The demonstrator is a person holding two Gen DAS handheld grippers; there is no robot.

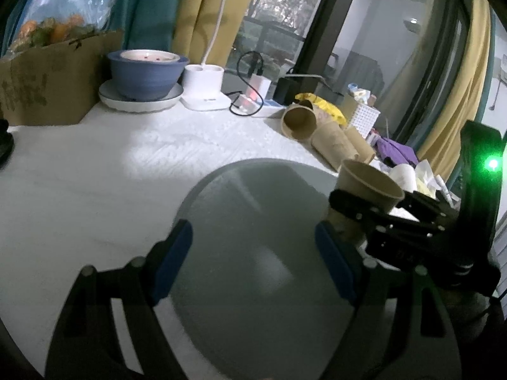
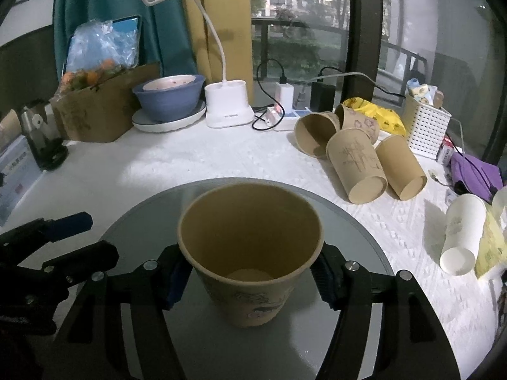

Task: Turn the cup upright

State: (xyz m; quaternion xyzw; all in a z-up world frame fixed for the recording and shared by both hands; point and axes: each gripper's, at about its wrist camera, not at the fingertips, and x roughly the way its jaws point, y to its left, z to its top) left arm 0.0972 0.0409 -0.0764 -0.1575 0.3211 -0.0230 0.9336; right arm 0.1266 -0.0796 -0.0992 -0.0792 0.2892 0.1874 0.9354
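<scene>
A brown paper cup [image 2: 250, 253] stands mouth up on the round grey glass plate [image 2: 145, 218]. My right gripper [image 2: 250, 278] is shut on the cup, its blue pads pressed on both sides below the rim. The same cup [image 1: 367, 186] shows at the right of the left wrist view, with the right gripper's black fingers around it. My left gripper [image 1: 253, 259] is open and empty over the grey plate [image 1: 253, 209], left of the cup. It also shows in the right wrist view [image 2: 66, 224] at the left edge.
Several brown cups [image 2: 358, 158] lie on their sides at the back right on the white cloth. A white cup [image 2: 459, 234] lies at the right. A blue bowl on a plate [image 2: 168, 98], a white lamp base [image 2: 226, 104], a cardboard box [image 2: 104, 107] and a white basket [image 2: 424, 123] line the back.
</scene>
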